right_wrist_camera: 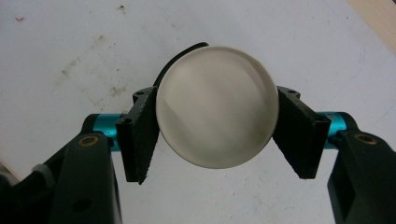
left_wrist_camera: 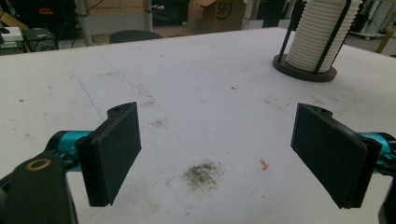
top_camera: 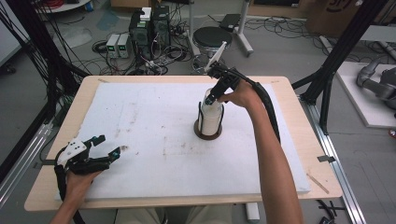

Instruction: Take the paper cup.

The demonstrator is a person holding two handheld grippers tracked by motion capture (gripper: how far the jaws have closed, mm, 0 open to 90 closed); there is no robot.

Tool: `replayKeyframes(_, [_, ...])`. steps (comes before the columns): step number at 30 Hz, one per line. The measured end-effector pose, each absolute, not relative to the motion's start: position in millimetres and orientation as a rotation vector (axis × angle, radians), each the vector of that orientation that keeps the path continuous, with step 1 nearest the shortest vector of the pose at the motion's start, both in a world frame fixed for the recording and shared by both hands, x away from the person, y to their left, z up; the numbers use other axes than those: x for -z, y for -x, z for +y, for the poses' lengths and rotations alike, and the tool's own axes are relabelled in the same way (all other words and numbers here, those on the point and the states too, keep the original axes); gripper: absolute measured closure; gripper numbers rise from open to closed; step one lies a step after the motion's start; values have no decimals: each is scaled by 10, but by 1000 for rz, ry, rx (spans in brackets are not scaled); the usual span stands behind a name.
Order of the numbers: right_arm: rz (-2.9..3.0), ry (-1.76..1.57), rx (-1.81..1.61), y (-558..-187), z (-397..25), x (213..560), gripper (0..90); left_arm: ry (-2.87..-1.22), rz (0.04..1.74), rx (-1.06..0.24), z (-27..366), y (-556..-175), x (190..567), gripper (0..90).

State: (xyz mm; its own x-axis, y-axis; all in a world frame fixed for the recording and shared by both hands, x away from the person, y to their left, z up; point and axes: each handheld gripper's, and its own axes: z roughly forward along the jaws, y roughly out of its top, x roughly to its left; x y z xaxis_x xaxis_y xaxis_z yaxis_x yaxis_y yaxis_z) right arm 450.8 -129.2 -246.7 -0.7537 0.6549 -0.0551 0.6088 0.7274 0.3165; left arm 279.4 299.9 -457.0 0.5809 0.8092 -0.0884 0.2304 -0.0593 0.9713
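Nearest the camera in the high view, the person's left hand rests at the near left corner of the tabletop (top_camera: 154, 140), its left tongs (top_camera: 108, 146) spread wide and empty, pointing toward the middle of the white mat. From the left gripper view those tongs (left_wrist_camera: 219, 158) frame nothing but stained white surface, with the stack of white cups (left_wrist_camera: 322, 35) standing far off to the right in its dark wire holder (left_wrist_camera: 303, 71).

On the right side, the right tongs (top_camera: 210, 99) come down from above onto the top of the stack of white cups (top_camera: 210, 114), which sits upright in the round-based holder (top_camera: 208, 133) near the centre of the tabletop, somewhat to the right. In the right gripper view the tongs (right_wrist_camera: 215, 126) close on the rim of the top cup (right_wrist_camera: 217, 119), one black pad touching each side of the round white disc, so they hold the top cup across its width.

The step in hand looks like picking a single cup off the stack. The next move probably calls for a straight lift upward, keeping clear of the holder's upright rods, with enough squeeze to hold the thin rim but not crush it. One risk is that the cup below clings and rises too; the free left tongs could steady the stack if so
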Motion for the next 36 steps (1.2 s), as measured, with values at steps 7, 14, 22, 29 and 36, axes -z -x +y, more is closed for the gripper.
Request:
replayKeyframes(7, [2767, -1005, -431, -4498, -1281, 2418, 363, -1602, 895, -595, 2998, -2795, 4569, 158])
replayKeyframes(14, [2765, -975, -415, -4478, -1266, 2381, 380, -1604, 895, -595, 2999, -2794, 4568, 159])
replayKeyframes(22, [2762, -975, -414, -4471, -1265, 2364, 382, -1604, 895, -595, 2998, -2794, 4568, 159])
replayKeyframes(29, [2747, -974, -439, -4449, -1287, 2289, 382, -1607, 897, -593, 2996, -2797, 4567, 159])
replayKeyframes(36, [2716, -977, -479, -4398, -1329, 2113, 382, -1608, 896, -595, 2995, -2797, 4567, 159])
